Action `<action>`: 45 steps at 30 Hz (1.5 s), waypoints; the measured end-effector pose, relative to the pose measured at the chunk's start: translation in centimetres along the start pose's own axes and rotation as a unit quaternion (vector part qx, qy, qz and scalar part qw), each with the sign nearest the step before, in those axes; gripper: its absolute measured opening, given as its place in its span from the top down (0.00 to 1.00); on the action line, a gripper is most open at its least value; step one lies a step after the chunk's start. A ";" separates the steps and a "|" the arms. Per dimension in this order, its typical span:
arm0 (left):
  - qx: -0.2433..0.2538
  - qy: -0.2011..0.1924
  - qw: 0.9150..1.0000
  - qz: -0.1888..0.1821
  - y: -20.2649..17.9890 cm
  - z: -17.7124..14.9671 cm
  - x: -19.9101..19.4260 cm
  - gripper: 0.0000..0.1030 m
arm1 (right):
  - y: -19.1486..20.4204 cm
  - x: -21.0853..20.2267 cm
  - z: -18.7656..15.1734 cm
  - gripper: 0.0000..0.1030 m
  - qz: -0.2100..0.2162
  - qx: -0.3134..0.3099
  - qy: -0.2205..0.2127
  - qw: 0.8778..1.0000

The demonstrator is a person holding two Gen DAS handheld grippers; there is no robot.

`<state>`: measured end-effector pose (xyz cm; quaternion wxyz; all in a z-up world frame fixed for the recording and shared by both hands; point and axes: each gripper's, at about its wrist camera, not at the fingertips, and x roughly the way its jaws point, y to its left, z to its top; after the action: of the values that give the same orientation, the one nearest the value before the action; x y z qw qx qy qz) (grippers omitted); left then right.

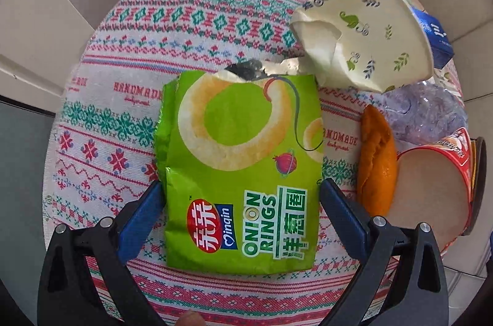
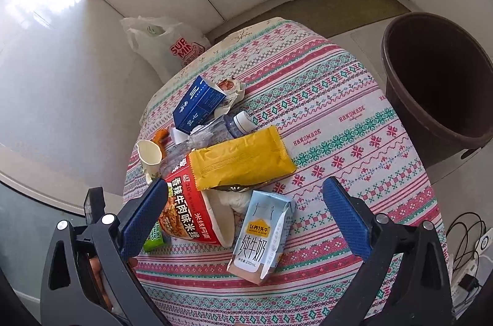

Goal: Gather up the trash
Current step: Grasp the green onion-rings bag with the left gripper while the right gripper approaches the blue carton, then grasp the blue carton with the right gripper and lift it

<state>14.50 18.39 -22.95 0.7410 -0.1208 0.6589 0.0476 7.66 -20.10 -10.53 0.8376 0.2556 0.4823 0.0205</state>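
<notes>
A green onion-rings snack bag (image 1: 240, 169) lies flat on the patterned tablecloth (image 1: 129, 122). My left gripper (image 1: 240, 190) is open, one finger on each side of the bag's lower half. My right gripper (image 2: 245, 190) is open above a pale blue milk carton (image 2: 262, 236), a yellow wrapper (image 2: 243, 159) and a red noodle cup (image 2: 191, 212) lying on its side. A dark brown bin (image 2: 437, 86) stands beside the table at the right.
A crushed paper cup (image 1: 366, 27), orange peel (image 1: 377, 166), a crumpled clear bottle (image 1: 428, 110) and a blue carton (image 1: 434, 36) lie right of the bag. A white shopping bag (image 2: 166, 46) sits on the floor behind the table. Cables (image 2: 468, 249) lie at the right.
</notes>
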 end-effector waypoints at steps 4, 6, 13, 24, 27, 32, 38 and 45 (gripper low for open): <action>-0.009 -0.002 1.000 0.018 -0.2 0.0 0.1 0.07 | 0.4 -0.2 -0.1 0.07 -0.012 -0.015 -0.005 1.000; -0.016 -0.009 0.999 0.030 -0.3 -0.1 0.0 0.13 | 0.5 -0.1 -0.1 0.07 -0.016 -0.020 -0.005 1.000; 0.026 -0.031 0.997 0.064 -1.2 -1.1 -1.7 0.55 | 0.8 1.5 -0.1 0.07 -0.048 -0.037 0.015 0.998; 0.035 -0.094 0.994 -0.052 -2.7 -4.2 -7.8 0.88 | 2.6 6.7 1.0 0.07 -0.055 -0.097 0.091 0.990; 0.046 -0.137 0.985 -0.091 -3.4 -5.6 -11.8 0.88 | 3.7 6.8 1.7 0.09 -0.029 -0.110 0.087 0.990; 0.048 -0.195 0.970 -0.140 -3.0 -5.7 -16.4 0.88 | 6.3 9.1 5.3 0.09 -0.005 -0.075 0.111 0.991; 0.038 -0.233 0.957 -0.167 -1.8 -4.9 -18.9 0.88 | 8.8 16.0 8.9 0.10 0.048 0.054 0.178 0.981; 0.055 -0.248 0.954 -0.157 -0.9 -5.0 -20.1 0.88 | 10.8 23.0 9.7 0.23 0.050 0.131 0.207 0.968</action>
<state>7.32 18.07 -3.53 0.8847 -0.1663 0.4287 -0.0767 30.16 -8.19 -20.14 0.6765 0.3775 0.6302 0.0516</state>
